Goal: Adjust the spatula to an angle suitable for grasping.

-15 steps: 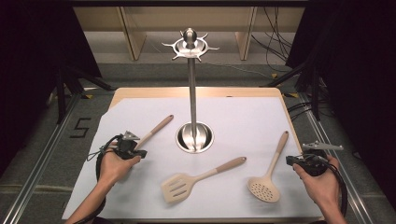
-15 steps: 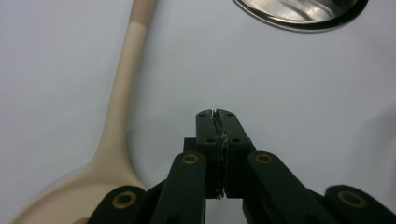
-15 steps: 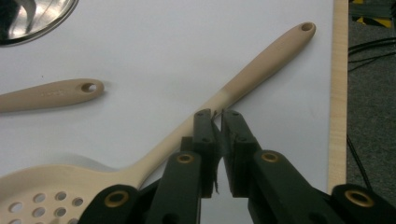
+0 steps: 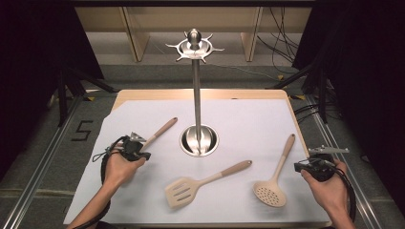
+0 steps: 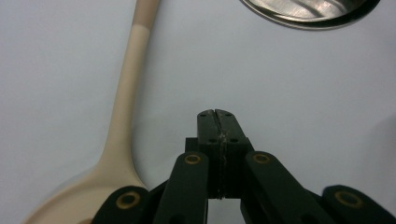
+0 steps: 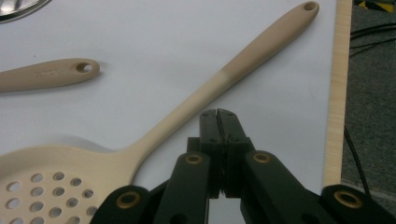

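Observation:
A steel utensil stand (image 4: pixel 197 86) with hooks at its top rises from a round base (image 4: pixel 199 140) in the middle of the table. Three beige utensils lie on the white sheet: a spoon (image 4: pixel 160 132) (image 5: pixel 125 107) at the left, a slotted turner (image 4: pixel 200 184) in front, a perforated skimmer (image 4: pixel 278 174) (image 6: pixel 187 112) at the right. My left gripper (image 4: pixel 141 153) (image 5: pixel 217 113) is shut and holds nothing, its tips just right of the spoon's handle. Low over the sheet, my right gripper (image 4: pixel 300 167) (image 6: pixel 218 112) is shut on nothing beside the skimmer's handle.
The white sheet (image 4: pixel 248 119) covers a wooden table whose right edge (image 6: pixel 337 88) lies near my right gripper. The turner's handle end (image 6: pixel 56 73) points toward the stand's base (image 5: pixel 308 11). Cables and dark frames surround the table.

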### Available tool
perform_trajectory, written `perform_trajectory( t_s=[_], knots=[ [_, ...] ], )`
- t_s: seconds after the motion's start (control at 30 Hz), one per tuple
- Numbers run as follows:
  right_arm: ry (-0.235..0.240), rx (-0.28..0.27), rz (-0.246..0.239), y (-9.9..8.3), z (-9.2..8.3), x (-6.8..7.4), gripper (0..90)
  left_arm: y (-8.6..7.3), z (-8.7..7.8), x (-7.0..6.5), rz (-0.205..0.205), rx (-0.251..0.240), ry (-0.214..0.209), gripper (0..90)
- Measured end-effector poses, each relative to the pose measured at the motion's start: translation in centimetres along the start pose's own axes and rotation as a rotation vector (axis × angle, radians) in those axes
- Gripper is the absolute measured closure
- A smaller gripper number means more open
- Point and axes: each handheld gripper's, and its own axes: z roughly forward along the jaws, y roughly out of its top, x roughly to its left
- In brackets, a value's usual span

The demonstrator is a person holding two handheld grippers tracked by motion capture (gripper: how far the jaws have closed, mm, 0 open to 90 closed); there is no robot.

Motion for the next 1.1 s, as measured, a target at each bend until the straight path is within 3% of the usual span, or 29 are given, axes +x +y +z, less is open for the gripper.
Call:
perform_trajectory(
  t_s=[0.07, 0.1, 0.2, 0.23, 0.33, 0.37, 0.47, 0.53, 0.6, 0.63, 0.67, 0.73, 0.93, 0.97, 1.0, 1.07, 1.1],
  knots=[
    [-0.001, 0.002, 0.021, -0.1, 0.2, 0.2, 89.5, -0.1, -0.3, 0.0, 0.007, -0.001, 0.013, 88.2],
    [0.003, 0.002, -0.001, 0.0, 0.1, 0.1, 89.0, -0.1, -0.4, 0.0, 0.005, -0.008, 0.023, 87.5],
    [-0.003, -0.005, -0.009, 0.0, 0.1, 0.0, 88.1, -0.1, -0.8, 0.0, 0.003, -0.015, 0.04, 86.2],
    [-0.01, 0.003, 0.036, -0.1, 0.2, 0.3, 88.1, -0.1, -0.9, 0.0, 0.007, -0.016, 0.038, 86.3],
    [-0.015, 0.01, 0.022, 0.0, 0.1, 0.2, 88.1, 0.0, -0.9, 0.0, 0.006, -0.017, 0.037, 87.5],
    [-0.01, 0.006, -0.019, 0.1, 0.3, -0.2, 88.4, 0.1, -0.8, 0.0, 0.014, -0.007, 0.03, 88.3],
    [-0.001, 0.001, -0.037, 0.2, 0.4, -0.3, 88.6, 0.8, -0.3, -0.2, 0.017, 0.01, 0.014, 89.1],
    [0.008, -0.001, 0.025, 0.4, 0.3, 0.4, 88.6, 1.9, 0.5, -0.1, 0.026, 0.034, -0.002, 89.2],
    [0.009, -0.001, -0.023, 0.6, 0.3, 0.0, 88.6, 2.4, 1.1, 0.0, 0.036, 0.064, -0.02, 89.3],
    [-0.002, 0.006, -0.009, 0.7, 0.3, 0.2, 88.6, 2.6, 1.6, 0.0, 0.03, 0.07, -0.025, 89.3],
    [0.028, 0.001, -0.019, 0.7, 0.4, 0.1, 88.6, 2.8, 2.1, 0.1, 0.031, 0.085, -0.035, 89.3],
    [-0.003, 0.004, -0.019, 0.7, 0.3, 0.2, 88.6, 3.1, 2.7, 0.2, 0.035, 0.102, -0.034, 89.3],
    [0.008, 0.013, -0.012, 0.7, 0.4, 0.2, 88.4, 4.3, 3.8, 0.8, 0.027, 0.127, -0.003, 89.3],
    [0.005, -0.006, -0.049, 0.6, 0.6, 0.0, 88.4, 4.6, 4.2, 1.0, 0.01, 0.126, 0.012, 89.3],
    [0.011, -0.008, -0.05, 0.6, 0.7, 0.0, 88.4, 4.8, 4.4, 1.2, 0.014, 0.13, 0.018, 89.3],
    [0.003, -0.001, -0.047, 0.6, 0.6, 0.1, 88.4, 5.1, 4.7, 1.5, -0.006, 0.137, 0.028, 89.3],
    [0.004, 0.013, -0.014, 0.7, 0.4, 0.3, 88.3, 5.2, 4.9, 1.6, -0.006, 0.144, 0.033, 89.3]
  ],
)
